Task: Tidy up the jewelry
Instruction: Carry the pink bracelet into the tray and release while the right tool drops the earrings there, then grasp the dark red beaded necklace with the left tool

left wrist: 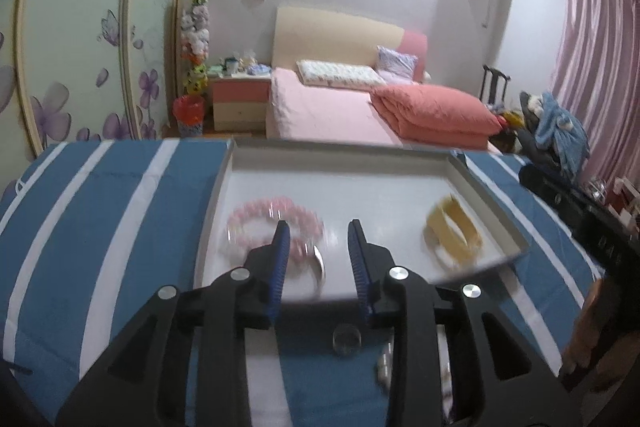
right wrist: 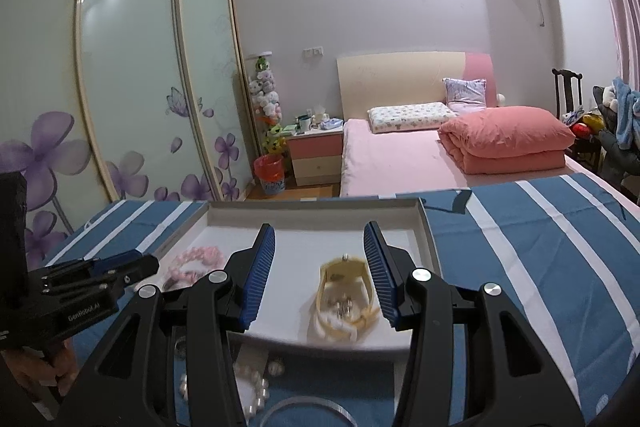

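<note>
So both my grippers are hanging over the white tray [right wrist: 430,247] right now with nothing in them. My right gripper [right wrist: 320,253] has its jaws spread apart, and the yellow bracelet [right wrist: 344,301] lies in the tray between the blue pads [right wrist: 260,267] and a bit below them, not touched by either one. My left gripper [left wrist: 318,247] has its jaws parted too, narrower than the right, with bare tray floor in the gap. The pink bead bracelet [left wrist: 260,215] sits just past and beside the left finger, partly hidden behind it, and a silver bangle [left wrist: 320,263] peeks out right beside that finger. It's blurry there, so I can't tell if the finger touches either.

Nearer to me than the tray, under my right jaws, a white pearl strand [right wrist: 250,379] and a clear ring [right wrist: 308,407] lie on the blue striped cloth [right wrist: 540,267]. Way beyond the tray there's a pink bed [right wrist: 400,155].
</note>
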Demonstrator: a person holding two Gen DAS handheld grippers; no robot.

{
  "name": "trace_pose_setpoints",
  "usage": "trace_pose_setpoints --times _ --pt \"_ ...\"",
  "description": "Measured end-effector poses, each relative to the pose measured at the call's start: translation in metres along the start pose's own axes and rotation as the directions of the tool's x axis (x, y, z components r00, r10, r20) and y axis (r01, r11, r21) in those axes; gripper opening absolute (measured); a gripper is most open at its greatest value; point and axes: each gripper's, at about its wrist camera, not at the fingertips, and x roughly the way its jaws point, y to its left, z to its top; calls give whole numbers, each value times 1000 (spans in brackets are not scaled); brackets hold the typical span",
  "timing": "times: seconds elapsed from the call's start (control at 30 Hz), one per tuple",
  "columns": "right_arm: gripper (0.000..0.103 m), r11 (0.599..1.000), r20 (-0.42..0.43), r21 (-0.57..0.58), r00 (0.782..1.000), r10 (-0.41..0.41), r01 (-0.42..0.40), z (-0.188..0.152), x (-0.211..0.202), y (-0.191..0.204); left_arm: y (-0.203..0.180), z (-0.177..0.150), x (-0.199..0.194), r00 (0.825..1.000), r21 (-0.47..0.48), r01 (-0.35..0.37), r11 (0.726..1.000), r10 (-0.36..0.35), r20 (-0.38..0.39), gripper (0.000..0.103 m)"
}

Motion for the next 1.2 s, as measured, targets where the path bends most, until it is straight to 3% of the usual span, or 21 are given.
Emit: trace_pose_setpoints --times 0.2,0.37,0.63,0.77,0.97,1.2 --pt "48 1000 -35 12 999 -8 9 -15 -22 -5 -5 -29 -18 996 -4 65 998 -65 -62 32" --pt "48 999 -45 42 999 -9 11 -22 -38 -12 -26 -57 -36 982 19 149 989 -146 -120 32" --pt "48 999 -16 44 1000 5 -4 -31 -71 -7 -75 -95 -43 953 109 232 967 -203 -224 55" --pt "48 999 -8 51 1000 3 -2 -33 -81 -7 -97 -102 -35 951 181 202 963 -149 -271 62" --pt "48 997 -8 73 1000 3 -3 -38 -85 -11 -106 -105 -18 949 225 111 968 -36 -313 61" --pt "48 997 -28 81 999 23 -20 -44 -80 -11 -96 -100 -17 954 205 67 976 -3 -300 37"
